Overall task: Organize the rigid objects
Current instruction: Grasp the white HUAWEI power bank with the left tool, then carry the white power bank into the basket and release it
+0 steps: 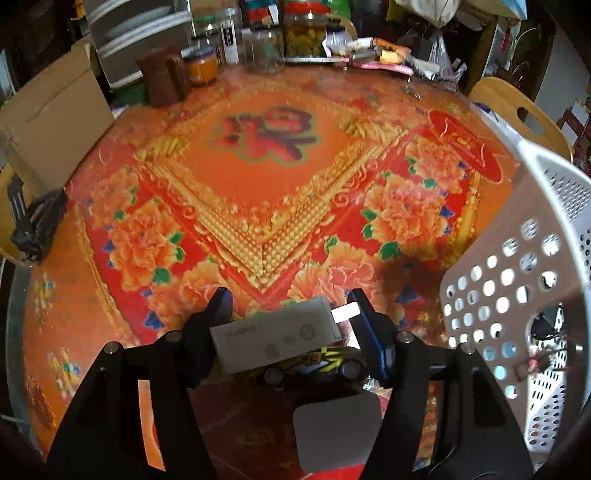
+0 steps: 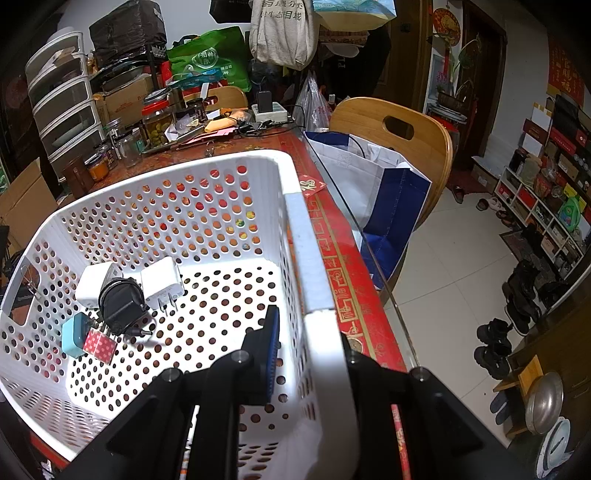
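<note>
My left gripper (image 1: pixel 290 308) holds a small white box (image 1: pixel 275 338) between its fingers, above the red floral tabletop (image 1: pixel 258 177). A black and yellow toy car (image 1: pixel 314 365) lies just under the box. The white perforated basket (image 1: pixel 517 280) stands to the right. My right gripper (image 2: pixel 308 332) is shut on the basket's right rim (image 2: pixel 317 288), one finger inside and one hidden outside. In the basket lie two white chargers (image 2: pixel 162 282), a black adapter with cable (image 2: pixel 120 304), a teal plug (image 2: pixel 74 339) and a pink dotted block (image 2: pixel 99 345).
Jars (image 1: pixel 304 33), a brown cup (image 1: pixel 159 79) and clutter line the table's far edge. A cardboard box (image 1: pixel 51 122) sits at the left. A wooden chair (image 2: pixel 402 136) with a blue and white bag (image 2: pixel 373 192) stands beside the table's glass edge.
</note>
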`<state>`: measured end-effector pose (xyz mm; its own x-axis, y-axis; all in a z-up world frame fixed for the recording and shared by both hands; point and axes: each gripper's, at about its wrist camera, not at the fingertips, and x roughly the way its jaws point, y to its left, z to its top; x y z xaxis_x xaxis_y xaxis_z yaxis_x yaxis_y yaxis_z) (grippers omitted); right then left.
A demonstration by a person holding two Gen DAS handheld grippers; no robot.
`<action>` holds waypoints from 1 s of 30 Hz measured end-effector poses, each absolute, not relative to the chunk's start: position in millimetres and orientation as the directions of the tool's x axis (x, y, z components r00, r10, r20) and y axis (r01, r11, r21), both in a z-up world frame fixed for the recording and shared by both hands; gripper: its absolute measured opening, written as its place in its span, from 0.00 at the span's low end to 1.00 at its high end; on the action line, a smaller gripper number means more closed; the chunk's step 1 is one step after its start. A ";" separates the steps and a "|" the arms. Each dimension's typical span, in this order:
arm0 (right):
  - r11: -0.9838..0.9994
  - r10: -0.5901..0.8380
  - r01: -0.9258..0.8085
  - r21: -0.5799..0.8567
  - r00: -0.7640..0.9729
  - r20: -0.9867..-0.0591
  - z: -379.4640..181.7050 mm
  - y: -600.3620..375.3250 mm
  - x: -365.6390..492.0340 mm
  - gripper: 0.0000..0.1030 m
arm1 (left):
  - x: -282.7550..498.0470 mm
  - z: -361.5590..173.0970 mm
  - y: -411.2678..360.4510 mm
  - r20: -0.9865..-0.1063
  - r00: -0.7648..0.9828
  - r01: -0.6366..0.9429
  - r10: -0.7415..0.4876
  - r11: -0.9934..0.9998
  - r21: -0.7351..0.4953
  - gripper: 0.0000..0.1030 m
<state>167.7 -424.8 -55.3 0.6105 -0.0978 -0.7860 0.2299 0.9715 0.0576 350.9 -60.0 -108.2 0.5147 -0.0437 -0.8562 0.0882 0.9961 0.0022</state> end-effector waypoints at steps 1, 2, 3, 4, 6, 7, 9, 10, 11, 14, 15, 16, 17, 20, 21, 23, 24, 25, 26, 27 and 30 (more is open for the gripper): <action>0.972 -0.097 0.230 0.058 0.610 -0.786 -55.1 -425.2 167.2 0.16 | 349.4 -104.4 -58.7 -0.851 0.525 0.083 -0.034 0.996 0.011 0.61; 0.971 -0.097 0.230 0.059 0.611 -0.786 -55.1 -425.2 167.2 0.16 | 347.7 -100.3 -56.7 -0.844 0.535 0.078 -0.026 0.997 0.018 0.61; 0.971 -0.097 0.230 0.059 0.611 -0.785 -55.3 -424.9 167.6 0.16 | 345.7 -95.1 -54.0 -0.837 0.547 0.070 -0.021 0.997 0.020 0.61; 0.971 -0.097 0.230 0.059 0.611 -0.786 -55.1 -424.9 167.5 0.16 | 343.8 -91.3 -51.8 -0.832 0.555 0.064 -0.018 0.998 0.022 0.61; 0.972 -0.097 0.229 0.058 0.611 -0.786 -55.2 -424.7 167.8 0.16 | 339.8 -81.8 -46.6 -0.812 0.584 0.043 0.007 0.998 0.040 0.61; 0.972 -0.098 0.230 0.057 0.611 -0.786 -55.1 -424.8 167.6 0.16 | 337.7 -76.9 -44.9 -0.800 0.599 0.034 0.026 0.998 0.058 0.61; 0.972 -0.097 0.228 0.058 0.611 -0.786 -55.3 -424.8 167.7 0.16 | 333.0 -63.7 -44.7 -0.772 0.633 0.026 0.062 0.995 0.101 0.61; 0.972 -0.097 0.229 0.058 0.611 -0.786 -55.2 -424.8 167.4 0.16 | 332.1 -58.6 -45.5 -0.764 0.642 0.029 0.066 0.994 0.110 0.61; 0.972 -0.098 0.229 0.057 0.610 -0.786 -55.2 -424.7 167.6 0.16 | 330.0 -49.7 -48.5 -0.752 0.656 0.036 0.066 0.992 0.118 0.61; 0.971 -0.096 0.230 0.059 0.610 -0.786 -55.3 -424.8 167.5 0.16 | 323.9 -29.5 -58.7 -0.723 0.687 0.053 0.069 0.988 0.145 0.61; 0.971 -0.097 0.230 0.059 0.610 -0.786 -55.3 -424.5 167.5 0.16 | 321.4 -22.3 -63.3 -0.713 0.698 0.059 0.067 0.987 0.151 0.61; 0.971 -0.097 0.230 0.059 0.610 -0.786 -55.2 -424.7 167.4 0.16 | 319.9 -16.8 -67.4 -0.707 0.704 0.066 0.065 0.986 0.155 0.61; 0.972 -0.098 0.230 0.057 0.610 -0.786 -55.1 -424.8 167.1 0.16 | 317.5 -10.8 -71.7 -0.702 0.710 0.076 0.059 0.984 0.160 0.61; 0.972 -0.097 0.230 0.058 0.611 -0.786 -55.1 -424.8 167.1 0.16 | 310.0 3.2 -83.1 -0.686 0.726 0.099 0.048 0.980 0.173 0.61; 0.972 -0.097 0.229 0.059 0.611 -0.786 -55.3 -424.6 167.3 0.16 | 306.9 9.0 -86.8 -0.680 0.732 0.109 0.040 0.978 0.176 0.61; 0.972 -0.096 0.229 0.059 0.611 -0.786 -55.2 -424.8 167.0 0.16 | 303.1 16.2 -93.9 -0.674 0.738 0.122 0.028 0.977 0.175 0.61; 0.972 -0.096 0.228 0.059 0.611 -0.786 -55.3 -424.3 167.5 0.16 | 300.6 21.0 -98.4 -0.671 0.741 0.133 0.019 0.975 0.176 0.61; 0.972 -0.097 0.229 0.058 0.611 -0.786 -55.3 -424.5 167.2 0.16 | 298.5 24.1 -102.6 -0.668 0.744 0.139 0.017 0.974 0.179 0.61; 0.972 -0.097 0.230 0.058 0.611 -0.786 -55.2 -424.8 167.0 0.16 | 296.0 27.3 -107.4 -0.663 0.748 0.147 0.014 0.972 0.185 0.61; 0.972 -0.097 0.229 0.059 0.611 -0.786 -55.2 -424.7 167.1 0.16 | 293.2 30.8 -114.1 -0.661 0.751 0.161 0.006 0.968 0.192 0.61; 0.972 -0.096 0.228 0.059 0.611 -0.785 -55.2 -424.6 167.8 0.16 | 285.6 38.0 -130.1 -0.657 0.753 0.200 -0.023 0.960 0.196 0.61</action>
<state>167.8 -424.6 -55.2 0.6115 -0.0956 -0.7855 0.2280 0.9719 0.0592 285.6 -130.1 38.0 0.7531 -0.0229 -0.6575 0.2001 0.9600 0.1957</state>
